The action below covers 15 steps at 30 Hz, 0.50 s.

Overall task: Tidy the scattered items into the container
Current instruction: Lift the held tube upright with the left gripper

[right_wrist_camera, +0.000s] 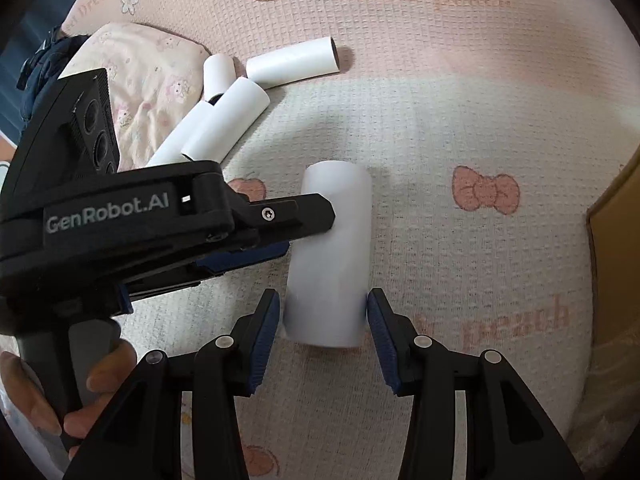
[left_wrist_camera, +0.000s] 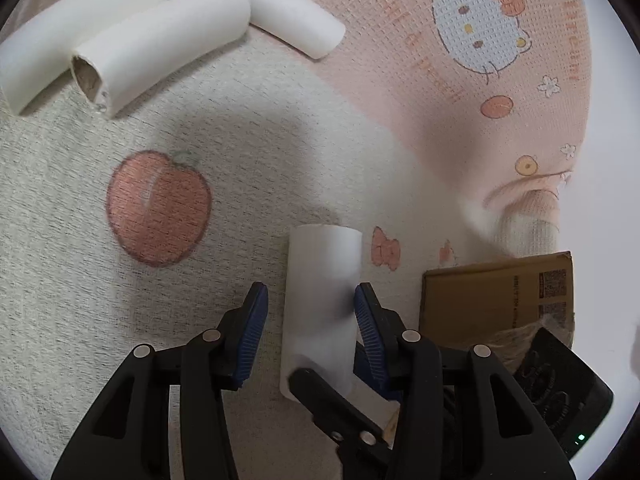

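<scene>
Between the blue pads of the right claw (right_wrist_camera: 322,316) a white paper tube (right_wrist_camera: 332,248) is straddled at its near end; the right pad appears to touch the wall, the left stands just clear, so the claw is judged open and no squeeze is made yet. Farther along the same tube the left claw (left_wrist_camera: 308,304) is also set open around it, one pad touching at most. The tube lies flat on a printed blanket (right_wrist_camera: 460,120). It is judged light, hollow and easily crushed, with a smooth wall, so a gentle grip across its middle is advised. Well beyond, more white tubes (right_wrist_camera: 236,108) are heaped, and a cardboard box (left_wrist_camera: 496,300) is seen at the blanket's edge.
</scene>
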Available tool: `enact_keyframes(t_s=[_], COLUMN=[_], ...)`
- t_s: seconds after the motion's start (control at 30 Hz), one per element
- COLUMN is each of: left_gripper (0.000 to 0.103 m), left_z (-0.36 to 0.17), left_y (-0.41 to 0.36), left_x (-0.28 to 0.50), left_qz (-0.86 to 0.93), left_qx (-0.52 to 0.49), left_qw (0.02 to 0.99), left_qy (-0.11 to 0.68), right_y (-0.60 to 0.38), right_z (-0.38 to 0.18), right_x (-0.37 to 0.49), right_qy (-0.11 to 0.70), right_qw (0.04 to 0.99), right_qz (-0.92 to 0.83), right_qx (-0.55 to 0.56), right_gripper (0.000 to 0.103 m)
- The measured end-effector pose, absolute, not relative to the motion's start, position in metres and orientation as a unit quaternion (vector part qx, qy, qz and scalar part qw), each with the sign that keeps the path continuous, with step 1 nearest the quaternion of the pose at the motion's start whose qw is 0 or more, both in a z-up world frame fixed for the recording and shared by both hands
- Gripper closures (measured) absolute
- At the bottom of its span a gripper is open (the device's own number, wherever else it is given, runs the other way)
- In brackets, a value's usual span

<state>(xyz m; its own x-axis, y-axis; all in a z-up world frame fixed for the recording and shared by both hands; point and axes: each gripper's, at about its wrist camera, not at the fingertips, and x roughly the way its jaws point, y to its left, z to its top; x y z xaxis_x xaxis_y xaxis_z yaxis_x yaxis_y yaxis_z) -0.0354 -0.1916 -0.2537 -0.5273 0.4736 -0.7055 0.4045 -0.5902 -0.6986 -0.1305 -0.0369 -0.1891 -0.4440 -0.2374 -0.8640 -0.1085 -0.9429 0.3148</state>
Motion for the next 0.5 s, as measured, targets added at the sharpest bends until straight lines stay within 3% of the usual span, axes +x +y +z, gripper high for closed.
enact_keyframes(t_s=[0.03, 0.5], left_gripper=[0.062, 0.061], left_z=[-0.254, -0.250], left_y=[-0.190, -0.172], left_x=[-0.036, -0.033], left_qz=[0.747, 0.762], left_qx=[-0.487, -0.487], left_qw=[0.029, 0.020], left_qy=[-0.452, -0.426], right_y=[-0.036, -0.025], right_z=[-0.191, -0.198], right_x=[-0.131, -0.125], right_qy=[-0.169, -0.205], right_qw=[0.041, 0.061], right_qz=[-0.831, -0.824], right_qx=[0.528, 0.524], right_gripper=[0.060, 0.060])
